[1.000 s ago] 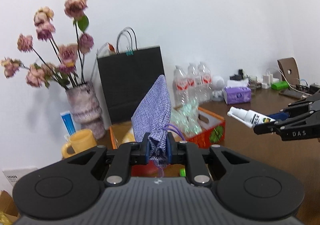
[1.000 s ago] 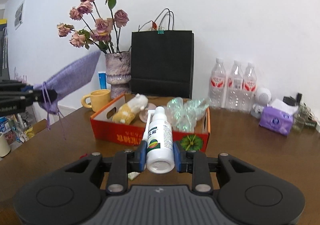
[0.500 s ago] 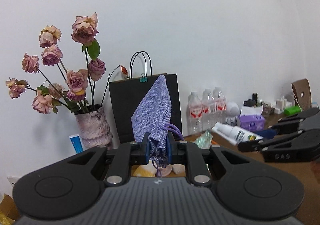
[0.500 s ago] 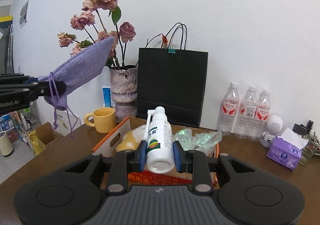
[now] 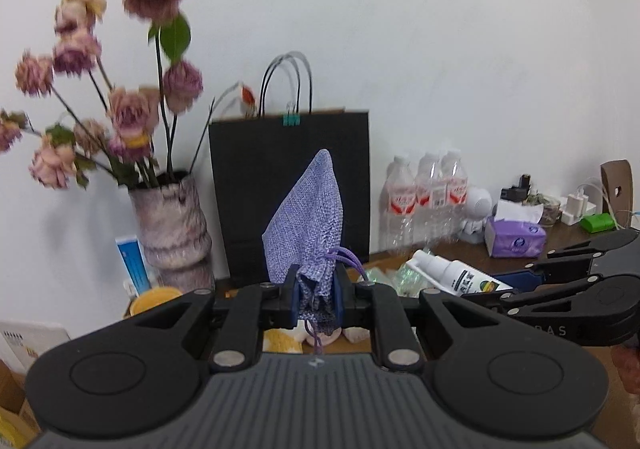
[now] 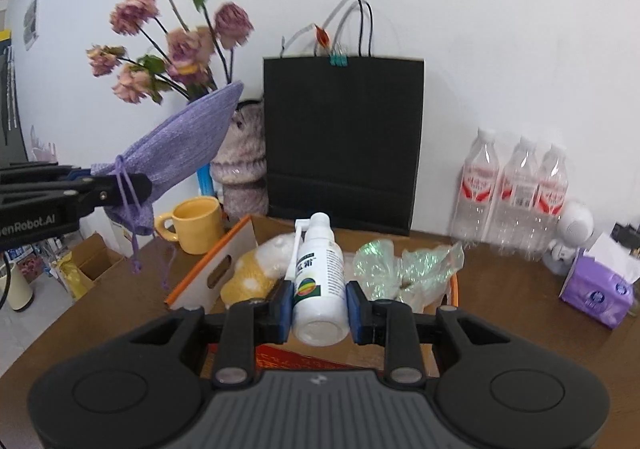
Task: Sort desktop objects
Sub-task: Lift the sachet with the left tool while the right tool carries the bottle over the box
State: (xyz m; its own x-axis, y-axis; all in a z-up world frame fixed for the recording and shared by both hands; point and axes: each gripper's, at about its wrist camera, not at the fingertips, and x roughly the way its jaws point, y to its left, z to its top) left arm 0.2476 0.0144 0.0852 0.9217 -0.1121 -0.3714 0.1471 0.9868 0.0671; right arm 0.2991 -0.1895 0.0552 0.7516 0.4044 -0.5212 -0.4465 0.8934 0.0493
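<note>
My left gripper (image 5: pixel 317 299) is shut on the gathered neck of a purple woven drawstring pouch (image 5: pixel 308 225), which stands up from the jaws in the air; the same pouch (image 6: pixel 180 147) shows at the left of the right wrist view. A white spray bottle (image 6: pixel 318 281) with a colourful label lies lengthwise between the blue pads of my right gripper (image 6: pixel 319 311), which is shut on it. Just below and ahead sits an orange cardboard box (image 6: pixel 216 269) holding a yellow and white plush toy (image 6: pixel 256 269) and crumpled iridescent wrap (image 6: pixel 408 269). The bottle (image 5: pixel 456 273) is over the box.
Behind the box stand a black paper bag (image 6: pixel 342 137), a vase of dried roses (image 6: pixel 240 165) and a yellow mug (image 6: pixel 198 223). Three water bottles (image 6: pixel 516 193), a white round toy (image 6: pixel 572 233) and a purple tissue pack (image 6: pixel 600 289) line the brown table's right side.
Both grippers have moved forward toward the box and risen, each keeping its grip. The box, bag and vase appear larger and closer now.
</note>
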